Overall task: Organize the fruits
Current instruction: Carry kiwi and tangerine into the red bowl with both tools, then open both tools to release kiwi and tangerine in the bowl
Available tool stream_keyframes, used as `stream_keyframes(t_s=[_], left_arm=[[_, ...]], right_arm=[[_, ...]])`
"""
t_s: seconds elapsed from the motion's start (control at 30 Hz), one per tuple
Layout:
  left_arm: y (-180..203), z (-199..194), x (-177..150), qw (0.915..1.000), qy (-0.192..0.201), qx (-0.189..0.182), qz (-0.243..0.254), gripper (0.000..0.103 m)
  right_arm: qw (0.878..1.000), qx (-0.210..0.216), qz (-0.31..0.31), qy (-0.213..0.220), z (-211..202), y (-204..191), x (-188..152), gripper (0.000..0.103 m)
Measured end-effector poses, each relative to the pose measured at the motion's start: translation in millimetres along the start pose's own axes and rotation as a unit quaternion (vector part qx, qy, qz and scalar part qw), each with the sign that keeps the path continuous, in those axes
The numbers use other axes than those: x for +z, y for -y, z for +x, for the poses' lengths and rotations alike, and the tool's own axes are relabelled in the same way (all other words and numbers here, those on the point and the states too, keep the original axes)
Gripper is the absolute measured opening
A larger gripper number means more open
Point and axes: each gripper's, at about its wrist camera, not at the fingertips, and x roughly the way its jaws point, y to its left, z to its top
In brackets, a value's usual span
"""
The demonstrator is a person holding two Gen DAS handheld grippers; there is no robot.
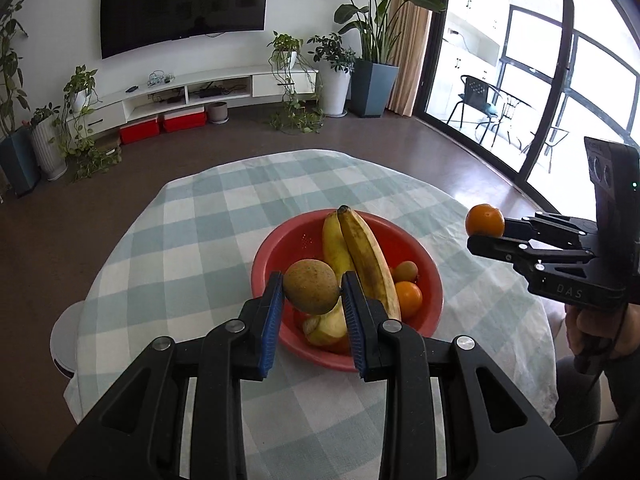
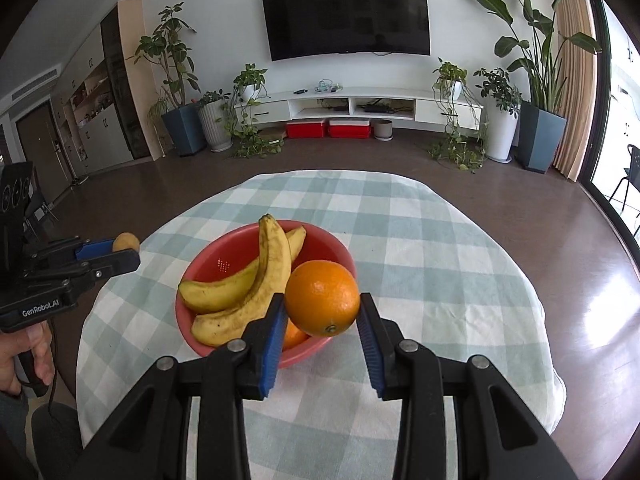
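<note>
Bright daylight enters through the glass doors (image 1: 540,80), overexposed and glaring on the floor (image 2: 592,304). Both views are sharp, with fisheye bending and dark corners.

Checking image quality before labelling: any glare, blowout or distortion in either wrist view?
Left wrist view: window at right blown out, glare on the floor below it; fisheye bends the TV and the window frames; kiwi between the fingers is sharp. Right wrist view: evenly lit, glare patch on the floor at right, dark vignette in the corners; orange is sharp.
</note>
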Motion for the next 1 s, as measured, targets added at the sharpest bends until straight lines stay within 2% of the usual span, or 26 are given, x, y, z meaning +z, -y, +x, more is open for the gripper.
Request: stream_keyframes(t_s=[0.2, 0.53, 0.7, 1.0], left_arm=[[-1, 52, 23, 0.9989, -0.037, 0.009, 0.029, 0.027], [-4, 116, 19, 0.9954, -0.087, -0.004, 0.041, 0.027], [-5, 132, 9, 0.9942, -0.101, 0.0, 0.035, 0.027], [-9, 133, 6, 0.9946, -0.101, 0.003, 0.023, 0.028]], right_arm=[[0.999, -0.002, -0.016, -0.036, 46, -7, 9, 0.038], [0.997, -0.007, -0.026, -0.078, 93, -5, 5, 0.038], [0.996, -0.009, -0.043, -0.079, 98, -11, 3, 0.038], [0.996, -0.015, -0.047, -0.074, 97, -16, 0, 0.038]])
